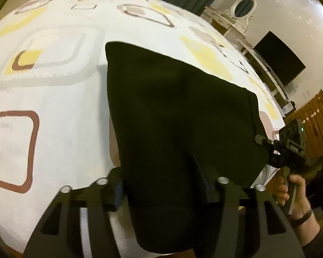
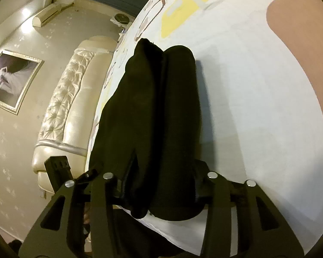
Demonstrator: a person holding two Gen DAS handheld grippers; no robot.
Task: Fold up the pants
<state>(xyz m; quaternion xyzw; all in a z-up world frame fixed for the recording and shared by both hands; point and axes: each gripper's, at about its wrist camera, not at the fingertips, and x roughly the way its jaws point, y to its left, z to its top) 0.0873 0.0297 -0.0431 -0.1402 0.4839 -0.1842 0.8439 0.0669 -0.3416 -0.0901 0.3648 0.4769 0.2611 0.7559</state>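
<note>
The black pants [image 1: 178, 129] lie folded on the patterned bedsheet [image 1: 53, 90], near the bed's front edge. In the left wrist view their long axis runs from the near edge away toward the far side of the bed.

The left gripper [image 1: 165, 191] straddles the near end of the pants. Its jaws stand partly open, with the cloth between them; whether the pads press on it cannot be told.

The right gripper [image 2: 159, 185] straddles the near end of the bundle, where two rolled lobes lie side by side. Jaws partly open, cloth between; grip not discernible.
</note>
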